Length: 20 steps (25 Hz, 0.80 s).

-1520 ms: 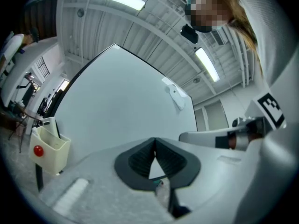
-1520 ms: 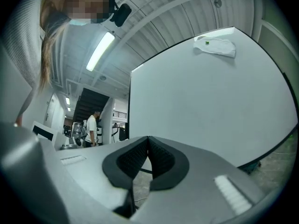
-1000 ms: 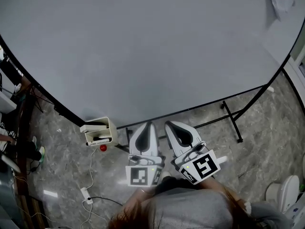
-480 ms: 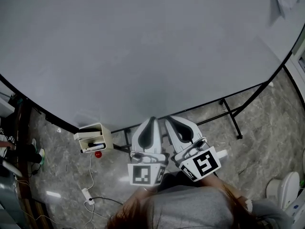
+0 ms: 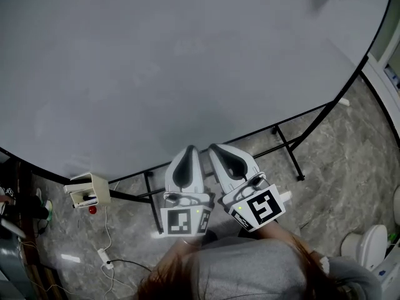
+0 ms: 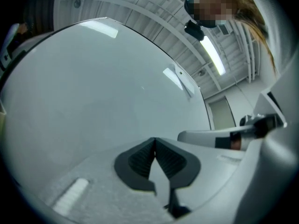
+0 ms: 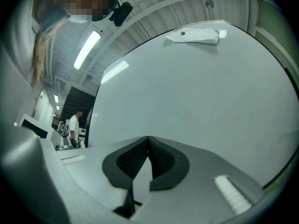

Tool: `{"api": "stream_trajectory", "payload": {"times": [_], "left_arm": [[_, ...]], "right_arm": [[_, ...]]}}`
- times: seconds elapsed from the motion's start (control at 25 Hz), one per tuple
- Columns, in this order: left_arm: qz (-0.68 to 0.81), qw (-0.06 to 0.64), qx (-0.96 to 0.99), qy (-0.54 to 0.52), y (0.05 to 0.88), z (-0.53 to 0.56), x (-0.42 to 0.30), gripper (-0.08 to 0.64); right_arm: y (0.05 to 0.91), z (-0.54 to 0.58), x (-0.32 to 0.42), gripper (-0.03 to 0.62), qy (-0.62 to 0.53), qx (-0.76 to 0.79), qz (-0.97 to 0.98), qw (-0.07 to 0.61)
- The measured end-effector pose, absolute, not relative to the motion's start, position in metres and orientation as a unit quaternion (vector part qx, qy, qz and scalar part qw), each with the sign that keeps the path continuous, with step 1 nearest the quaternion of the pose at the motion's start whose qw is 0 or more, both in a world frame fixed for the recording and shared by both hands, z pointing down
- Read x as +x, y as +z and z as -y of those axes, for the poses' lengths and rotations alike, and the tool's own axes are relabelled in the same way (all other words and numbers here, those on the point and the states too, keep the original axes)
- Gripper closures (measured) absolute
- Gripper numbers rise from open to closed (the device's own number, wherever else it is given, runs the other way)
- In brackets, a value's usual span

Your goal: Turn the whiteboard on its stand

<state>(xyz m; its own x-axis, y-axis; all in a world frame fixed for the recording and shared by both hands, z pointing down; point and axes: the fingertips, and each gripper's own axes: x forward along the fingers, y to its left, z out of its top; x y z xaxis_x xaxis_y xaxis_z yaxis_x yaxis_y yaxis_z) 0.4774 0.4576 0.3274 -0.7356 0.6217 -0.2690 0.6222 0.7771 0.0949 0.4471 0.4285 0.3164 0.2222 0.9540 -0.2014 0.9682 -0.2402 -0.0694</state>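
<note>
The whiteboard (image 5: 187, 61) lies tilted almost flat on its black stand (image 5: 287, 152) and fills most of the head view as a broad grey face. My left gripper (image 5: 189, 150) and right gripper (image 5: 214, 147) sit side by side with their tips at the board's near edge. Both are shut, tips meeting, with nothing between the jaws. In the left gripper view the left gripper (image 6: 154, 140) points across the board's surface (image 6: 93, 87). The right gripper (image 7: 148, 138) does the same over the board's surface (image 7: 210, 87). Whether the tips touch the board I cannot tell.
A cream marker tray (image 5: 87, 191) hangs at the board's left edge, a red object (image 5: 92, 209) just below it. A power strip (image 5: 102, 255) and cable lie on the marble floor. A white cloth (image 7: 194, 35) rests on the board's far side. A person (image 7: 73, 127) stands far off.
The board's near edge has swung round: the marker tray slid left and down in view, and the stand leg shifted left. Both grippers stayed shut and moved slightly up with the edge.
</note>
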Motion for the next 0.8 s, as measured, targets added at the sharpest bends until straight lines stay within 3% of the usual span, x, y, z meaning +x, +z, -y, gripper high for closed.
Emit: {"api": "stream_trajectory", "payload": {"times": [0.48, 0.8], "left_arm": [[-0.907, 0.128, 0.401, -0.001, 0.319, -0.424, 0.301, 0.565], [-0.907, 0.115, 0.406, -0.005, 0.324, -0.421, 0.275, 0.565]], "right_arm": [[0.315, -0.402, 0.252, 0.598, -0.076, 0.769, -0.634, 0.030], [0.324, -0.397, 0.213, 0.600, -0.077, 0.739, -0.669, 0.012]]}}
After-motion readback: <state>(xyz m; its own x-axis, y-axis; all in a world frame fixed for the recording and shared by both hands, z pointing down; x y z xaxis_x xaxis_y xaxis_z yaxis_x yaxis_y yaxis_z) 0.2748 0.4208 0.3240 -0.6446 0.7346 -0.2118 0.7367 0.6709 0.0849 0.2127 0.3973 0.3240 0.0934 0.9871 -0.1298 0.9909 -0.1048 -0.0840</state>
